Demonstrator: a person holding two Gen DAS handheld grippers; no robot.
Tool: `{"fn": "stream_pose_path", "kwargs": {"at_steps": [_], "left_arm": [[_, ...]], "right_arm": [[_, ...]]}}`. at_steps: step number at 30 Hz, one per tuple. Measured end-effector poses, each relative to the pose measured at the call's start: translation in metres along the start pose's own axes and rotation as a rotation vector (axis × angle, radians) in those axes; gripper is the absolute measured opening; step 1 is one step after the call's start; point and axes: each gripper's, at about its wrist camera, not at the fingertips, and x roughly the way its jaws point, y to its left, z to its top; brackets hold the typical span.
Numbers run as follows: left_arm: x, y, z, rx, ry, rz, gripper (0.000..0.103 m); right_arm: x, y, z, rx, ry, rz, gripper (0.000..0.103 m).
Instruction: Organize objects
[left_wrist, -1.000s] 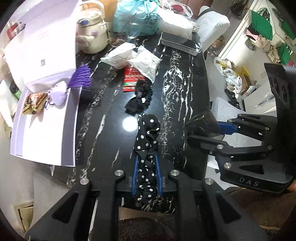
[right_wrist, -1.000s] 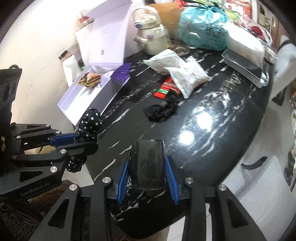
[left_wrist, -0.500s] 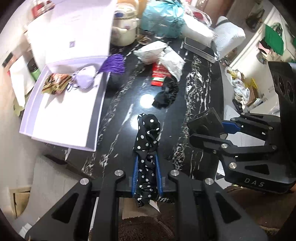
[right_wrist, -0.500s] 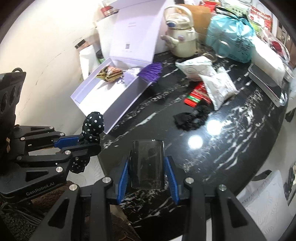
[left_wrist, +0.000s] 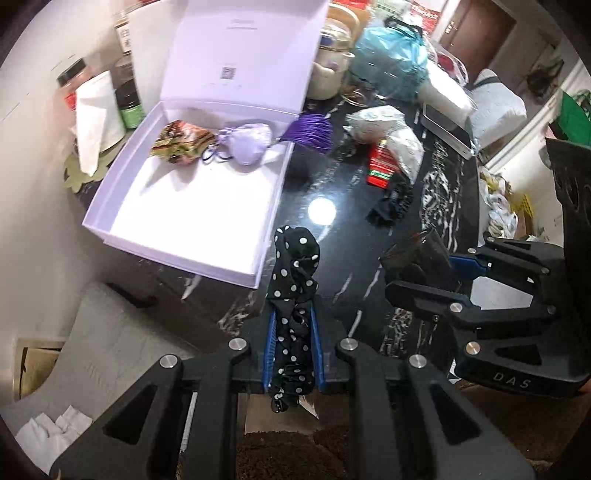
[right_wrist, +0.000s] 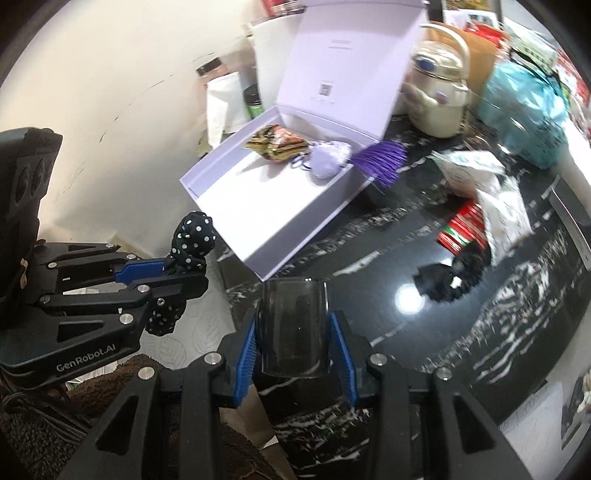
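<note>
Left gripper (left_wrist: 293, 354): fingers clamped on a black polka-dot scrunchie (left_wrist: 294, 280), held above the counter (left_wrist: 332, 258) edge just beside the open lavender box (left_wrist: 184, 206). Right gripper (right_wrist: 293, 343): fingers closed on a dark glass cup (right_wrist: 293, 328). A black scrunchie (right_wrist: 448, 280) lies on the counter, well apart from the box.

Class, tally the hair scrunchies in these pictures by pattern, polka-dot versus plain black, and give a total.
Polka-dot scrunchie, held in the left gripper: 1
Plain black scrunchie, lying on the table: 1
Total: 2
</note>
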Motion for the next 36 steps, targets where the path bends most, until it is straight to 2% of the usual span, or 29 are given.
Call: {"fn": "stream_pose_path", "kwargs": {"at_steps": [10,23,36], "left_arm": [[0.003,0.042,0.017,-0.05,0.0,-0.002,0.015],[0.025,0.083,0.064,-0.008,0.027,0.001,0.016],[0.062,0.122,0.101,0.003,0.088,-0.009,0.016]], "right_arm": [[0.019,0.016,0.028,-0.02,0.004,0.01,0.038],[0.053,0.02,0.075,0.015,-0.004,0.012,0.038],[0.095,0.023,0.115,0.032,0.04,0.022,0.038]]}}
